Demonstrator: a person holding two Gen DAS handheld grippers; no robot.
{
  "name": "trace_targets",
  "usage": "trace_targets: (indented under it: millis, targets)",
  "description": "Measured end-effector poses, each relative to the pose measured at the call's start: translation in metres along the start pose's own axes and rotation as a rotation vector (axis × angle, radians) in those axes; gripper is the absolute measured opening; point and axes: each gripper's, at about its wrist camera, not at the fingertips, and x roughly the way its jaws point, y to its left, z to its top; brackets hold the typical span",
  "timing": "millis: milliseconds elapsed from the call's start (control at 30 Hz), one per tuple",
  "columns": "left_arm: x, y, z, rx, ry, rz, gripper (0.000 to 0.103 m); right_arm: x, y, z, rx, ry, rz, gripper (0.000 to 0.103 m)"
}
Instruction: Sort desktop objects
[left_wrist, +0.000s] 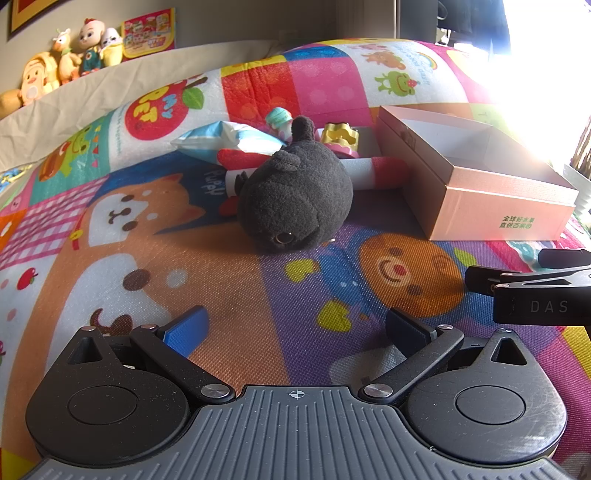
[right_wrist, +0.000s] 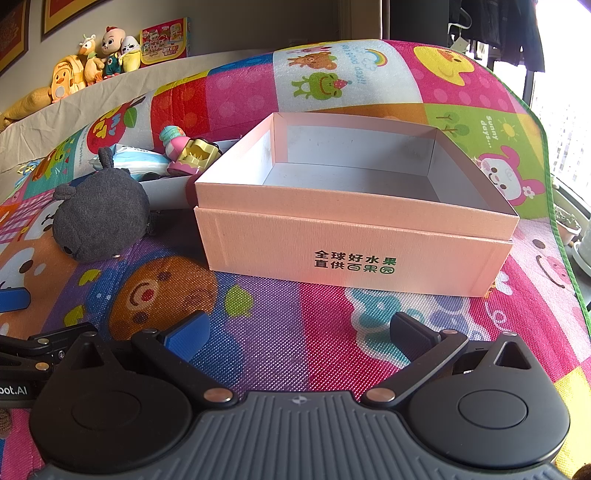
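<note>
Both grippers sit low over the colourful cartoon-print play mat (left_wrist: 229, 295), nothing held. Left gripper (left_wrist: 295, 328): fingers spread wide, blue pad on one side, black on the other, empty gap btwn them. Right gripper (right_wrist: 299, 330): same, wide apart and empty, aimed at the front wall of the open pink cardboard box w/ green print (right_wrist: 354, 254). The box interior looks empty as far as the right wrist view shows.

Things to sort lie left of the box: a dark grey round plush toy (left_wrist: 295, 192) nearest the left gripper, lying on its side, one eye facing the camera. Behind it, touching or nearly so, a white tube w/ red ends (left_wrist: 373, 171), a blue-and-white soft packet (left_wrist: 218, 140), a small pink-and-teal figure (right_wrist: 173, 142) and a yellow-and-pink plastic toy (right_wrist: 195, 157). Exact contacts in that pile can't be told; they overlap.

Judgement: sorting not yet begun, plush is the likely first pick for the left gripper.

Risks:
- Plush is soft and round; a shallow pinch could slip off the fur or only catch an ear.
- Pushing in too far could shove the plush into the tube and pile behind, scattering small toys.
- The grippers are near each other; crossing toward the box may make them collide.
- Box is light card, so a bump to the wall could slide it.
</note>
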Motion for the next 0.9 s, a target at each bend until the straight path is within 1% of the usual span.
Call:
trace_targets:
  millis: [433, 767, 833, 900]
  targets:
    - [0.0001, -0.0014, 0.0012, 0.002, 0.005, 0.005, 0.103, 0.0011, 0.0002, -0.0004, -0.002, 0.000, -0.002, 0.103]
    - [0.0019, 0.0012, 0.0028, 0.004, 0.033, -0.002, 0.103, 0.0011, 0.0006, -0.0001, -0.001, 0.000, -0.002, 0.103]
    - [0.0023, 0.0015, 0.0030, 0.004, 0.036, -0.006, 0.103, 0.0024, -0.0007, 0.0009, 0.003, 0.005, 0.003, 0.103]
    - [0.0025, 0.0016, 0.0031, 0.007, 0.036, -0.004, 0.103, 0.0043, -0.0030, 0.0061, -0.003, 0.028, 0.013, 0.103]
